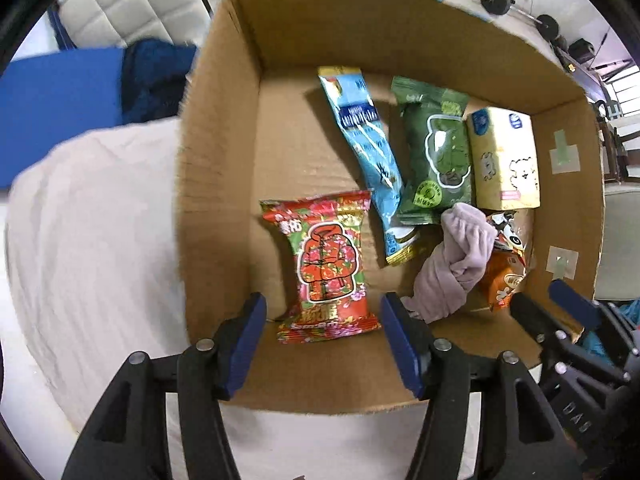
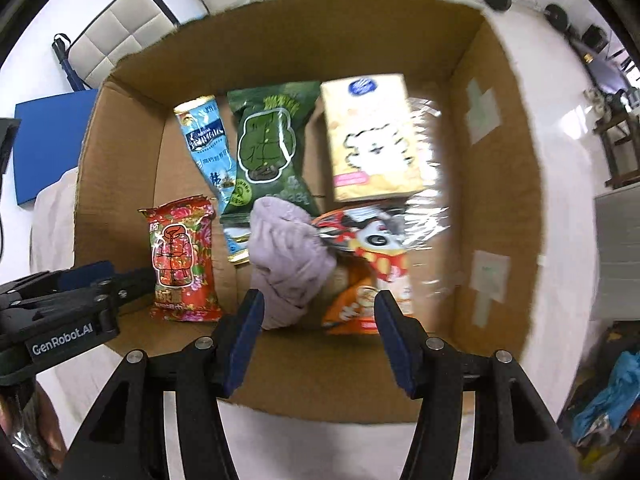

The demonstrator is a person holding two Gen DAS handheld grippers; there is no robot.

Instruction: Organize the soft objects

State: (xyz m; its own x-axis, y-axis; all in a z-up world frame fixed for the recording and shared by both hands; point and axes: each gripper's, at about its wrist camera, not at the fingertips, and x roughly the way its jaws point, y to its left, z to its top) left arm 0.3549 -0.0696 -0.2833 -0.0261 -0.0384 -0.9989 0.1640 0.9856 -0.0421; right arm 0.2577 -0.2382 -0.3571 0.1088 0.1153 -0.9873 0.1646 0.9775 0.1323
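An open cardboard box holds soft packs: a red floral pack, a light blue pouch, a green pack, a yellow tissue pack, a rolled lilac cloth and an orange snack bag. My left gripper is open above the red pack, empty. My right gripper is open above the cloth and snack bag, empty.
The box stands on a pale cloth-covered surface. A blue board and dark blue fabric lie to the left. White padded chairs stand behind. Dumbbells lie on the floor far right.
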